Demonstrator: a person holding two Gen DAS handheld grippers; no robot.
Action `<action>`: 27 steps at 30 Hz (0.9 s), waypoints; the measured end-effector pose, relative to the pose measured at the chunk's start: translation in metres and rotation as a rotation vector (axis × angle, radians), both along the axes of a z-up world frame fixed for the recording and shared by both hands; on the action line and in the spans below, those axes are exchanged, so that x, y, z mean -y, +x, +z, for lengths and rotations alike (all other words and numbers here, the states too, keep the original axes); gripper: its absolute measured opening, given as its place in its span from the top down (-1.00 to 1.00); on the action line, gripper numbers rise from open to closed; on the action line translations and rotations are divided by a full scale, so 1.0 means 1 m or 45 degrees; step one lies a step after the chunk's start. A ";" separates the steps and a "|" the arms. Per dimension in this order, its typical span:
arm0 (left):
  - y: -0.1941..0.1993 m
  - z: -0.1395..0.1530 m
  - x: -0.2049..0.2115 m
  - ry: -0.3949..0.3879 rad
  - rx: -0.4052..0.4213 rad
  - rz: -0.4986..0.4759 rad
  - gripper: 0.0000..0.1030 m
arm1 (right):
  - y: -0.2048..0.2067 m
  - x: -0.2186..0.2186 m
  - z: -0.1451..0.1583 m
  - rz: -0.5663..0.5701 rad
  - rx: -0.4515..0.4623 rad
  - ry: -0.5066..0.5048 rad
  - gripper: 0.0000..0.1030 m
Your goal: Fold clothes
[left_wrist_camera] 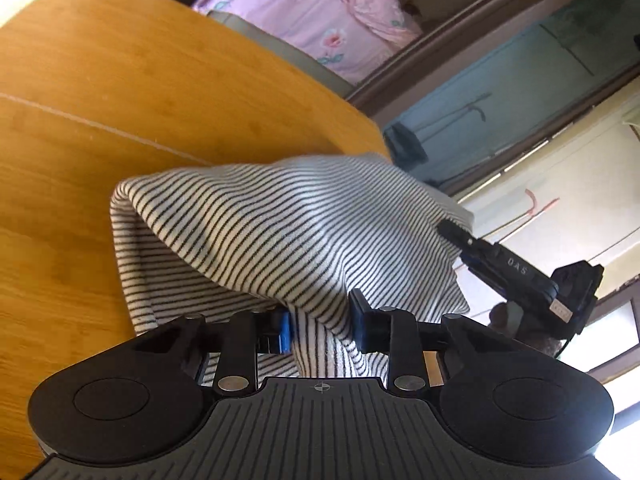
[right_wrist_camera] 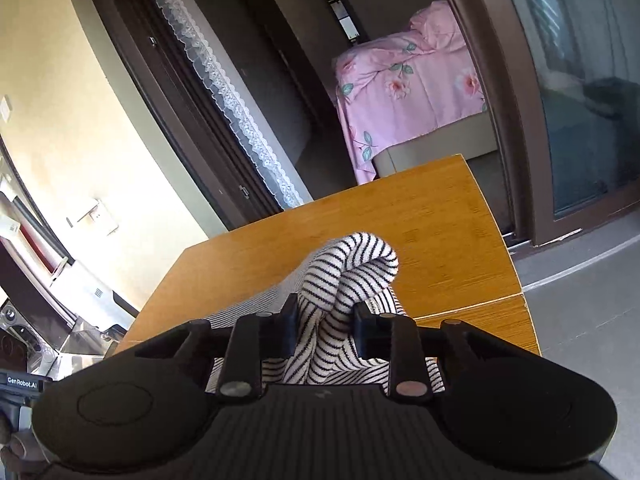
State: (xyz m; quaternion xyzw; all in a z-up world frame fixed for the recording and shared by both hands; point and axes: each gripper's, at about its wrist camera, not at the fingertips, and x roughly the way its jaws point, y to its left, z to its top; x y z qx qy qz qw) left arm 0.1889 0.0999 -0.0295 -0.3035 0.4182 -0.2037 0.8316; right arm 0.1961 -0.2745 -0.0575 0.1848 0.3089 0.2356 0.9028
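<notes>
A white garment with thin black stripes [left_wrist_camera: 280, 224] is held up over the wooden table [left_wrist_camera: 100, 92]. My left gripper [left_wrist_camera: 320, 330] is shut on a bunched fold of it. The cloth stretches from there to my right gripper [left_wrist_camera: 446, 229], seen at the right of the left wrist view pinching the far corner. In the right wrist view my right gripper [right_wrist_camera: 325, 330] is shut on a rolled bunch of the striped garment [right_wrist_camera: 352, 268] above the table [right_wrist_camera: 440, 220]. The garment's lower part hangs toward the tabletop.
The table's far edge [right_wrist_camera: 384, 182] faces a doorway with a pink floral bedspread [right_wrist_camera: 404, 84]. A glass sliding door [right_wrist_camera: 592, 100] is at the right. A lace curtain [right_wrist_camera: 224, 80] hangs at the left. Grey floor [right_wrist_camera: 592, 312] lies beside the table.
</notes>
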 end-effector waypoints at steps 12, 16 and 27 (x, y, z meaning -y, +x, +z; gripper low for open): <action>-0.054 -0.005 -0.013 0.237 -0.039 -0.089 0.25 | -0.008 0.024 -0.033 0.006 -0.150 -0.086 -0.02; -0.075 0.029 -0.012 0.297 0.146 -0.096 -0.38 | -0.007 0.035 -0.007 -0.068 -0.026 -0.117 -0.66; -0.058 -0.015 0.041 -0.024 -0.051 -0.368 -0.90 | -0.001 -0.003 -0.033 -0.153 0.199 -0.732 -0.97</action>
